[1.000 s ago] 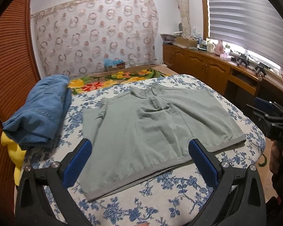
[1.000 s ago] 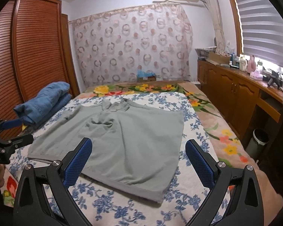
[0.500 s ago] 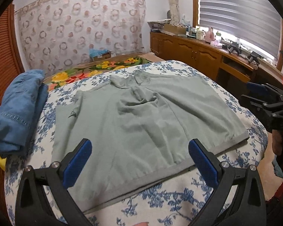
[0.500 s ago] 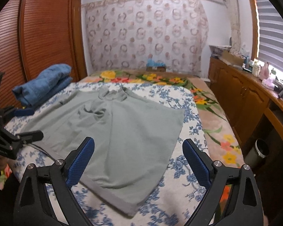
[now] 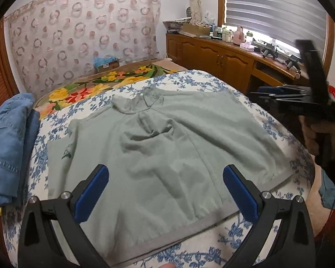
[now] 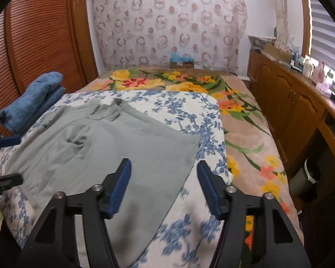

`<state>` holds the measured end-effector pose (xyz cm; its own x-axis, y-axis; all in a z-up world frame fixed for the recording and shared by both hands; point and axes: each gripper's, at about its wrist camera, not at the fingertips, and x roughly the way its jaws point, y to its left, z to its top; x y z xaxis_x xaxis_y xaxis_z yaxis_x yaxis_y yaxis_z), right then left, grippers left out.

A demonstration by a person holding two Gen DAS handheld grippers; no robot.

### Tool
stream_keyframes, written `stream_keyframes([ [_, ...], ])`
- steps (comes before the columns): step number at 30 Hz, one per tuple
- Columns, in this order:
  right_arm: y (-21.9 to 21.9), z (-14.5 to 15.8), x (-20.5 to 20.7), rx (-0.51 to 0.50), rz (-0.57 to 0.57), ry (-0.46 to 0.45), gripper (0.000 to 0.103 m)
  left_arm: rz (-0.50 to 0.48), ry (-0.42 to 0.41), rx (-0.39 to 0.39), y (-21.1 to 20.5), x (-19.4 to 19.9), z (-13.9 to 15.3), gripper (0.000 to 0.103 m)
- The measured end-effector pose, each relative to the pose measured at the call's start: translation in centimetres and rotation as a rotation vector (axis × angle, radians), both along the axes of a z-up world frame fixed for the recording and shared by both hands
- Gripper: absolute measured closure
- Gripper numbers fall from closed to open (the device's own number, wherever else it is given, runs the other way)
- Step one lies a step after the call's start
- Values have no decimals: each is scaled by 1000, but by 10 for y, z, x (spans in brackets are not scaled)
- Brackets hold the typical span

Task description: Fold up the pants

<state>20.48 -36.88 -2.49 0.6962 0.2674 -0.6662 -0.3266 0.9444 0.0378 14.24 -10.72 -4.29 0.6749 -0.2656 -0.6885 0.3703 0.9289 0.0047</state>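
Two claws hover over the green pants (image 5: 167, 156): left claw (image 5: 165, 189) spread empty, right claw (image 6: 164, 185) closing on nothing.

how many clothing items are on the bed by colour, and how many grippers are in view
Grey-green pants: 1
Blue denim garment, folded: 1
Grippers: 2, left gripper and right gripper
Total: 4
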Motion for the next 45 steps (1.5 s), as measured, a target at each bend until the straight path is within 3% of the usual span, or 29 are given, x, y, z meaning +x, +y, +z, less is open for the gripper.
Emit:
stream_keyframes([
  [5, -10, -16, 41, 13, -33, 79, 69, -10, 6, -9, -5, 6, 6, 0],
  [13, -18, -37, 81, 43, -83, 168, 78, -3, 40, -9, -4, 10, -6, 0],
  [15, -15, -38, 83, 18, -82, 156, 81, 2, 51, -16, -2, 11, -10, 0],
  [17, -15, -38, 85, 26, -80, 163, 93, 7, 59, -16, -1, 13, -13, 0],
  [20, -16, -38, 86, 20, -69, 159, 101, 14, 65, -18, 2, 13, -17, 0],
  [25, -31, -31, 84, 18, -150, 110, 103, 29, 80, -32, 8, 13, -22, 0],
  [32, -26, -32, 85, -26, -175, 135, 102, 45, 99, -33, 15, 17, -29, 0],
  [36, -14, -26, 70, -78, -152, 108, 85, 51, 127, -20, 16, 21, -35, 0],
  [38, -6, -21, 55, -94, -121, 81, 61, 53, 143, -15, 17, 22, -38, 0],
  [43, 16, -17, 13, -75, -23, 60, 55, 60, 202, 14, 16, 28, -53, 0],
  [45, 26, -17, -3, -71, 8, 51, 54, 54, 177, 47, 13, 25, -55, 0],
])
